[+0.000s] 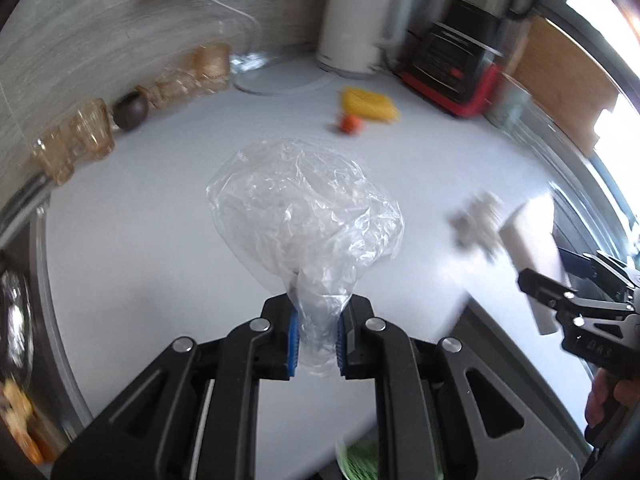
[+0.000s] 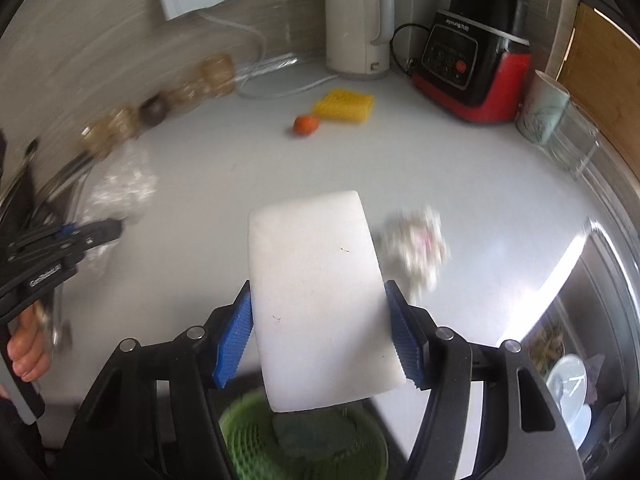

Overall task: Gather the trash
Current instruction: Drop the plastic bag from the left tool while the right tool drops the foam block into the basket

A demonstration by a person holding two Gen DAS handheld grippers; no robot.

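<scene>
My left gripper (image 1: 316,340) is shut on the neck of a crumpled clear plastic bag (image 1: 304,208), which balloons out above the white counter (image 1: 160,260). My right gripper (image 2: 320,340) is shut on a white foam block (image 2: 316,292), its blue pads (image 2: 236,336) pressing both long sides. The block hangs over a green slatted basket (image 2: 248,432) below the counter's front edge. A crumpled paper wad (image 2: 418,246) lies on the counter just right of the block. In the left wrist view the right gripper (image 1: 548,292) with the foam block (image 1: 532,236) shows at the right edge.
A small orange fruit (image 2: 306,124) and a yellow sponge (image 2: 344,105) lie mid-counter. A white kettle (image 2: 356,20), a red and black blender (image 2: 472,60), a mug (image 2: 542,108) and a glass (image 2: 576,140) stand at the back. Amber glasses (image 1: 80,140) line the left wall.
</scene>
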